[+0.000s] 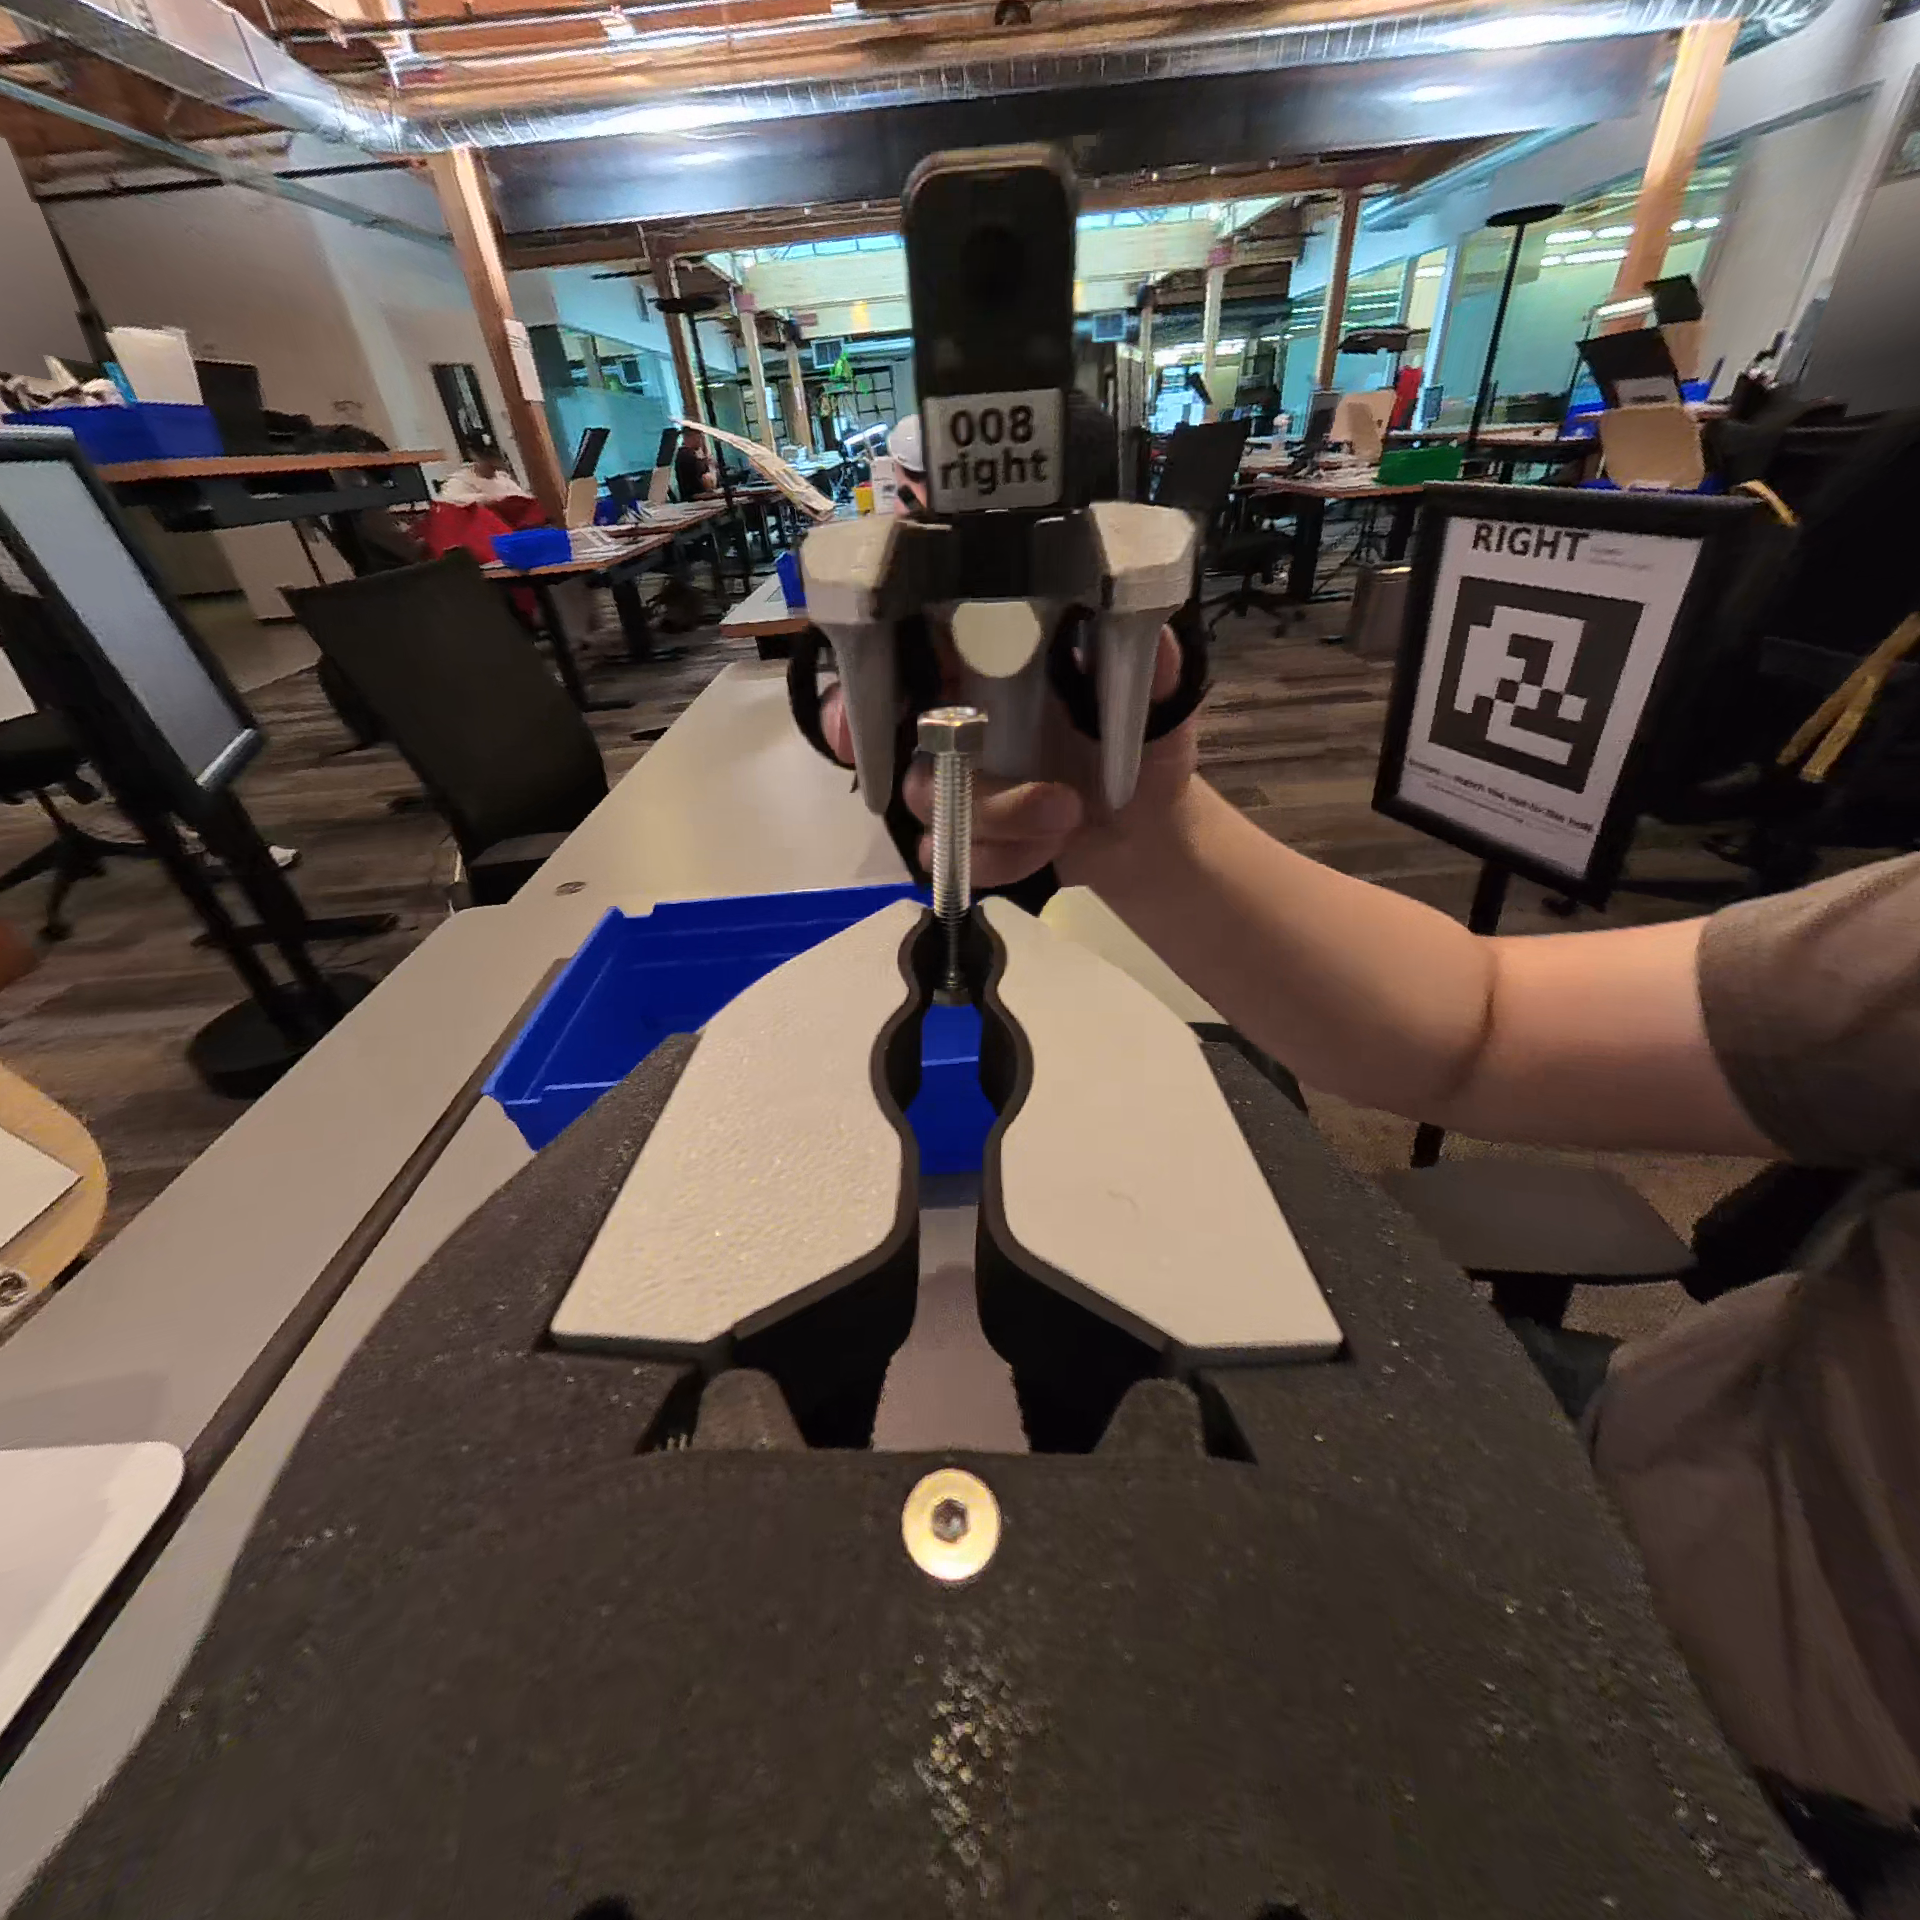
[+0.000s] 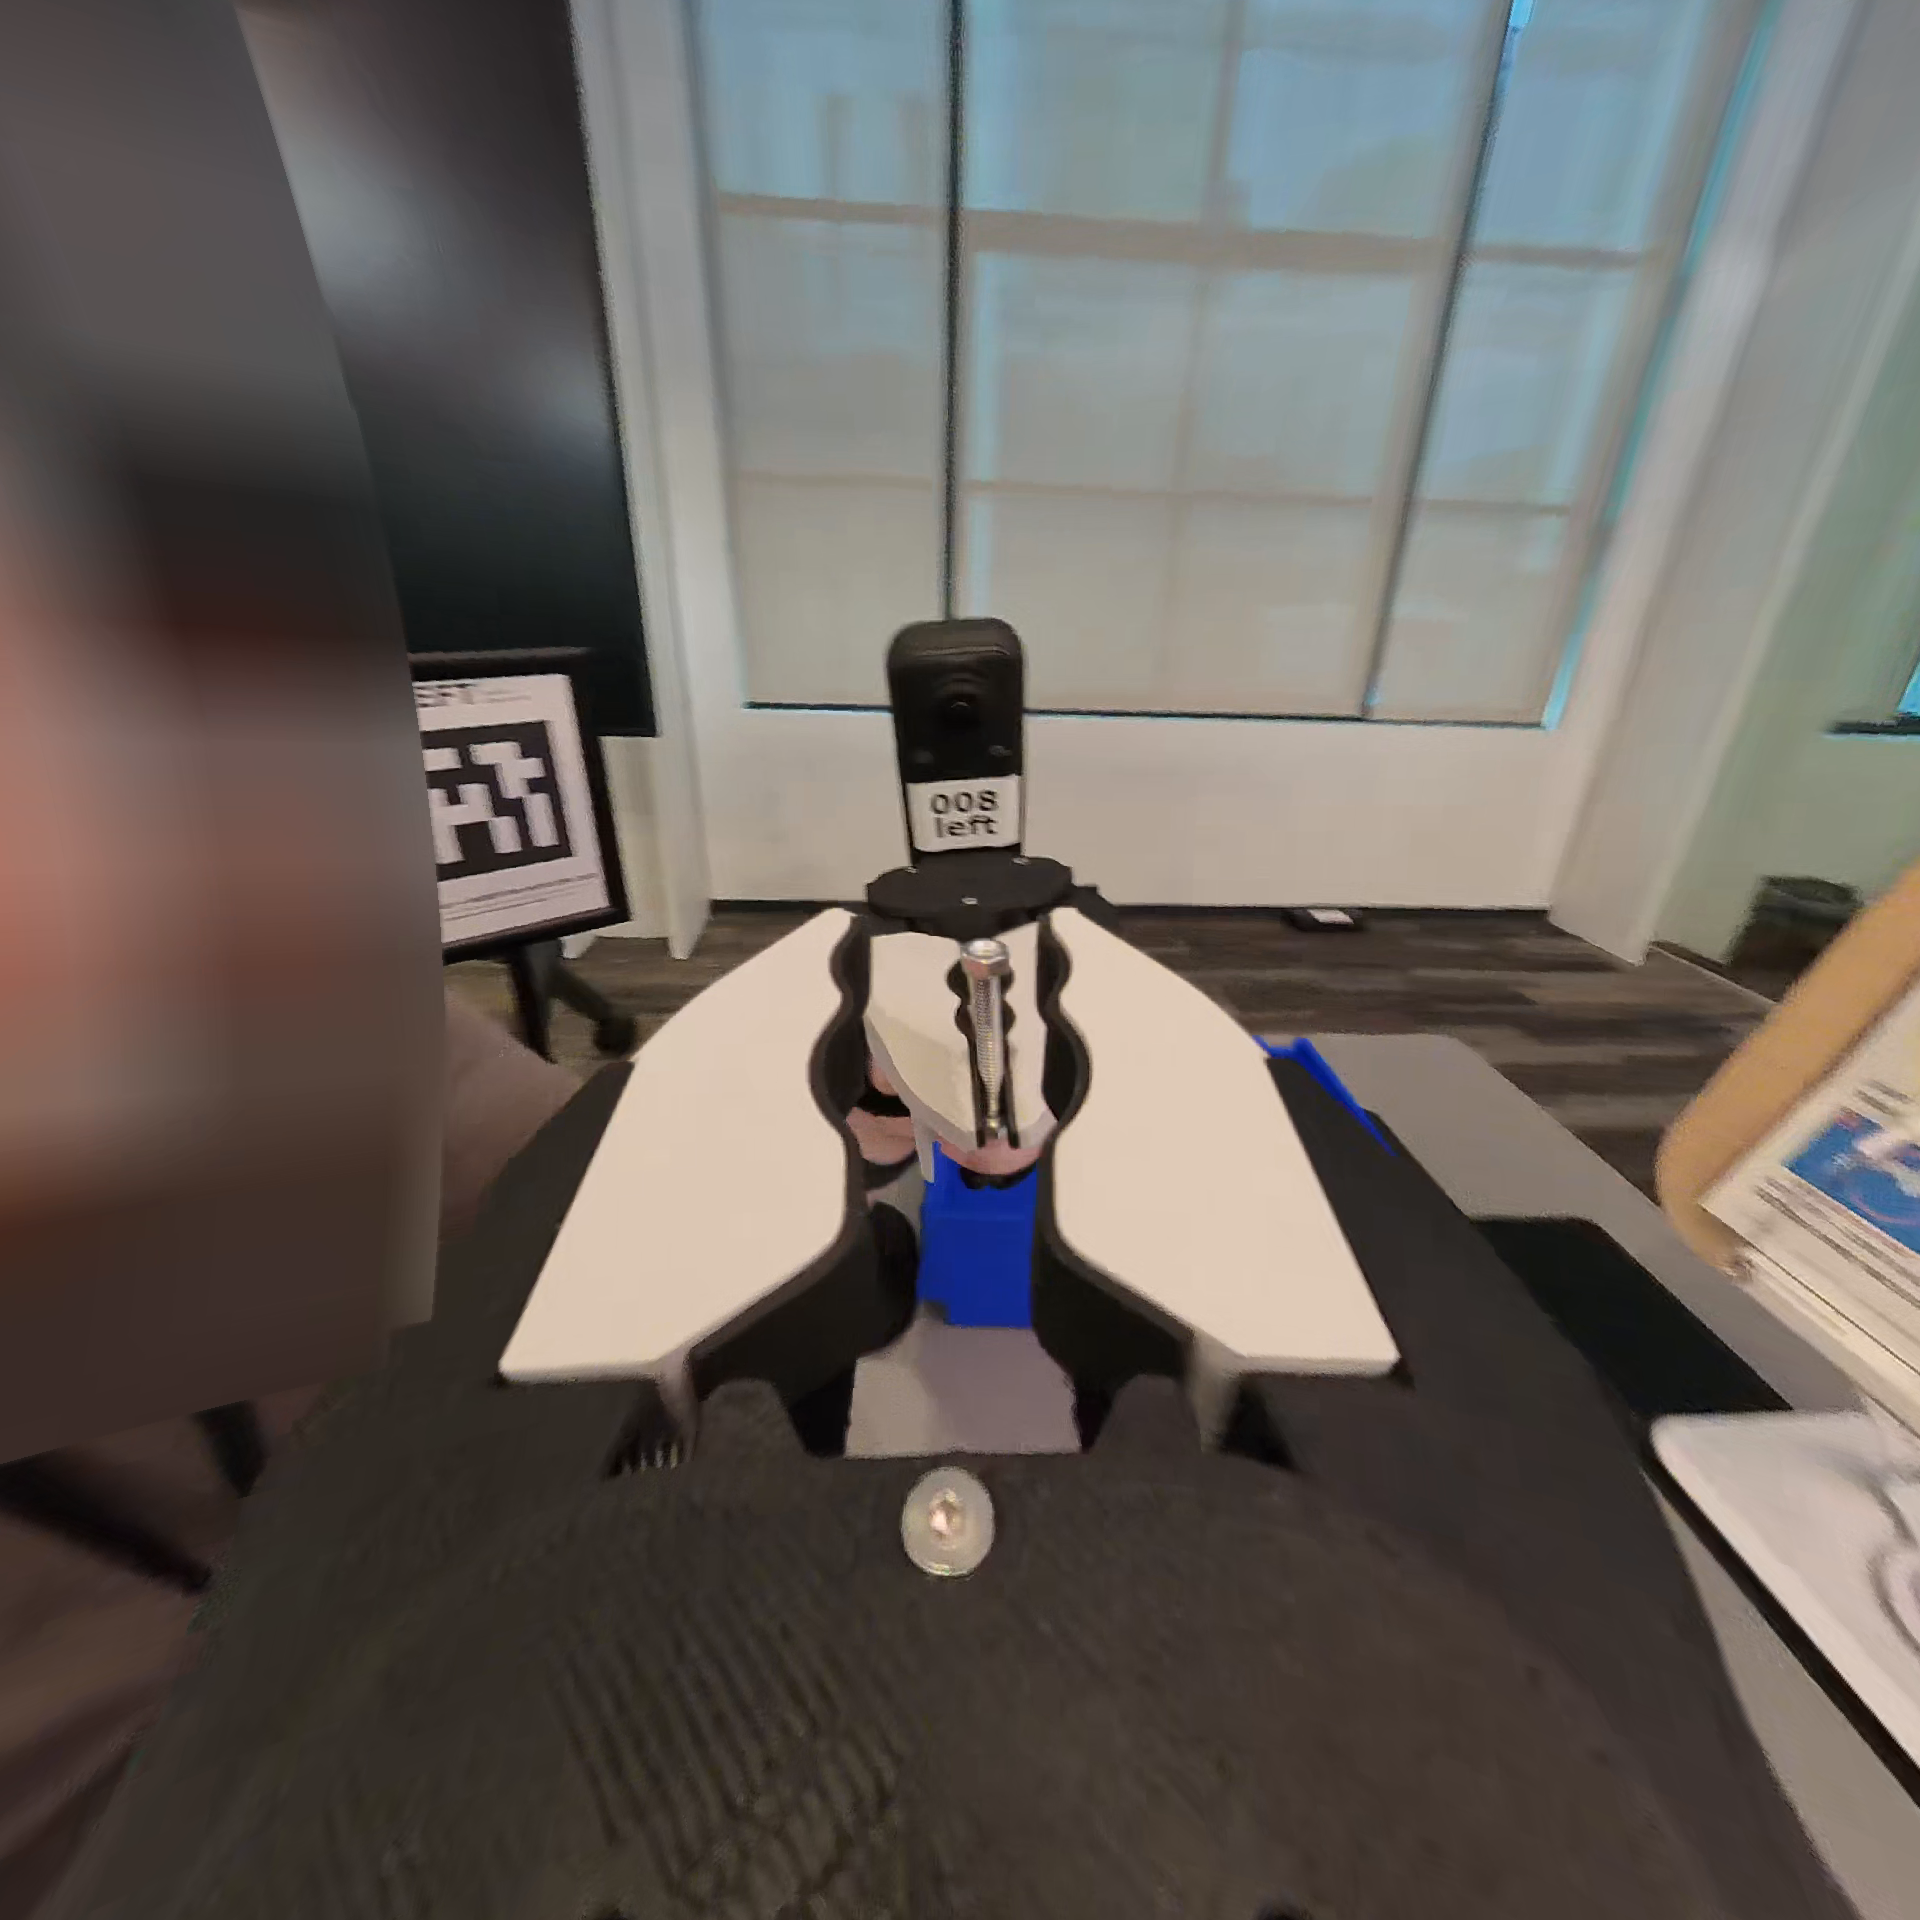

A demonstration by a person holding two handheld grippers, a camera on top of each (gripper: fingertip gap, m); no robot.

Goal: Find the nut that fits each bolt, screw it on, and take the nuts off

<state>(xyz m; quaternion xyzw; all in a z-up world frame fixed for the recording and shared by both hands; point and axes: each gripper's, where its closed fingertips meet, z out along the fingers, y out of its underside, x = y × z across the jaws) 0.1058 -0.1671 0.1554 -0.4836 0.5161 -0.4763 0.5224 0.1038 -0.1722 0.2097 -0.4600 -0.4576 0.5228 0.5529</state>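
My left gripper (image 1: 951, 920) is shut on the lower end of a silver threaded bolt (image 1: 951, 831), which stands upright with its hex top (image 1: 951, 732) uppermost. My right gripper (image 1: 992, 795), held in a hand, faces it from beyond with its jaws apart, the hex top in front of the gap. In the right wrist view my right gripper (image 2: 961, 935) is open, its white fingers (image 2: 686, 1174) spread on either side of the left gripper (image 2: 987, 1127) and the bolt (image 2: 985, 1039). It is not touching the bolt. I cannot make out a separate nut.
A blue bin (image 1: 665, 997) sits on the grey table (image 1: 727, 790) below both grippers and also shows in the right wrist view (image 2: 971, 1236). The person's forearm (image 1: 1351, 987) comes in from the right. A framed marker sign (image 1: 1538, 686) stands right, a black chair (image 1: 447, 707) left. My right fingertips sit around 5 cm from my left ones.
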